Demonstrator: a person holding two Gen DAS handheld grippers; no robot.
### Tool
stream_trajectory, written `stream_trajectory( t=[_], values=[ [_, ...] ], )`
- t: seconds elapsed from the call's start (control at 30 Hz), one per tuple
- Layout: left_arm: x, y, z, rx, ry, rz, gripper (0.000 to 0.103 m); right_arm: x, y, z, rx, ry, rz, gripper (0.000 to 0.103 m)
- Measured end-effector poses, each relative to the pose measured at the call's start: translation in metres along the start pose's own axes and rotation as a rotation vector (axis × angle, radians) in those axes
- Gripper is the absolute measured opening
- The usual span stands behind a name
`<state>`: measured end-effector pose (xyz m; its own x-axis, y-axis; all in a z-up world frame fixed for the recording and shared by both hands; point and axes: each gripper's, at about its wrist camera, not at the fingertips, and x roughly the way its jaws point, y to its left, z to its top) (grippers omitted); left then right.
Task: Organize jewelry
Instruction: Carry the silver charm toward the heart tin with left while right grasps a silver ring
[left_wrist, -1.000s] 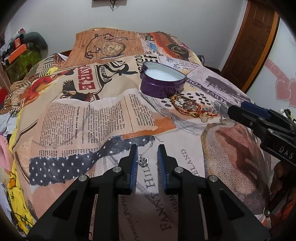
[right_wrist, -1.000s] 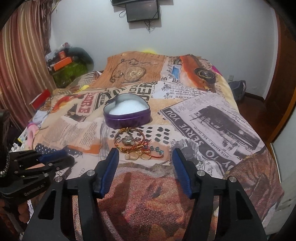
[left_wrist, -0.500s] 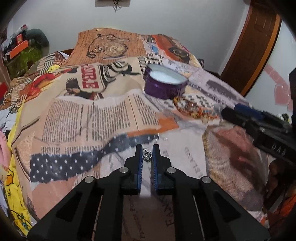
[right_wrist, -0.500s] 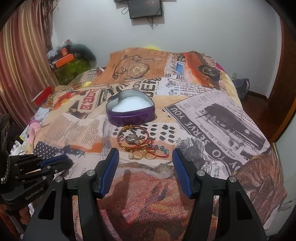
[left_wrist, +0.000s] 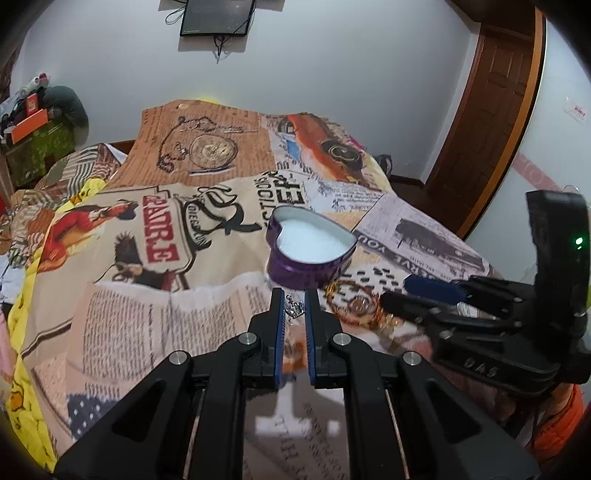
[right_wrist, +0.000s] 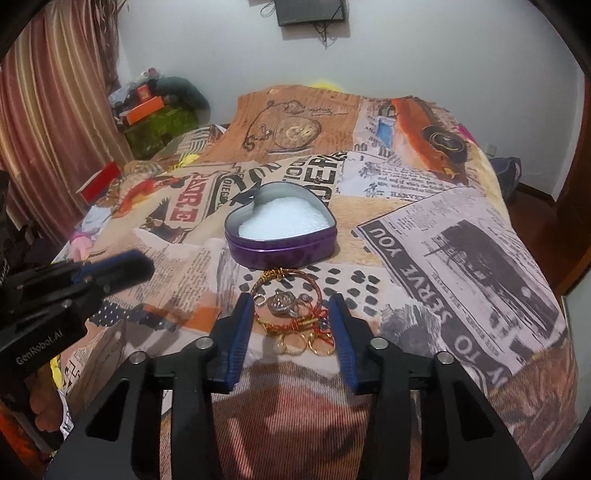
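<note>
My left gripper (left_wrist: 295, 308) is shut on a small silver earring (left_wrist: 294, 309) and holds it above the bed, just in front of the purple heart-shaped tin (left_wrist: 310, 253) with white padding. The tin also shows in the right wrist view (right_wrist: 282, 230). My right gripper (right_wrist: 291, 314) is open, its fingers either side of a pile of jewelry (right_wrist: 293, 314): a gold and red bangle, a silver pendant and gold rings lying on the bedspread. The pile shows in the left wrist view (left_wrist: 360, 306), partly behind the right gripper (left_wrist: 424, 290). The left gripper is at the left of the right wrist view (right_wrist: 114, 269).
A newspaper-print bedspread (right_wrist: 443, 240) covers the bed. Cluttered boxes (right_wrist: 147, 110) and a curtain (right_wrist: 48, 110) stand at the far left. A wooden door (left_wrist: 487, 110) is at the right. A dark screen (left_wrist: 216, 16) hangs on the back wall.
My left gripper shut on the earring, lifted it off the bedspread and carried it forward to just before the tin. My right gripper moved forward over the jewelry pile, still open.
</note>
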<state>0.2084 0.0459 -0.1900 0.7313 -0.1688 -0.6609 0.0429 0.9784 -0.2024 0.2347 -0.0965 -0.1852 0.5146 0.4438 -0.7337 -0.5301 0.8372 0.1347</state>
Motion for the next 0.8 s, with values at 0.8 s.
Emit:
stream_trajectory(
  t=[0.8],
  values=[
    [0.018,0.003,-0.005,-0.014,0.012,-0.023,0.009,0.035,0.004,0.004,-0.121,0.112,0.013,0.019]
  ],
)
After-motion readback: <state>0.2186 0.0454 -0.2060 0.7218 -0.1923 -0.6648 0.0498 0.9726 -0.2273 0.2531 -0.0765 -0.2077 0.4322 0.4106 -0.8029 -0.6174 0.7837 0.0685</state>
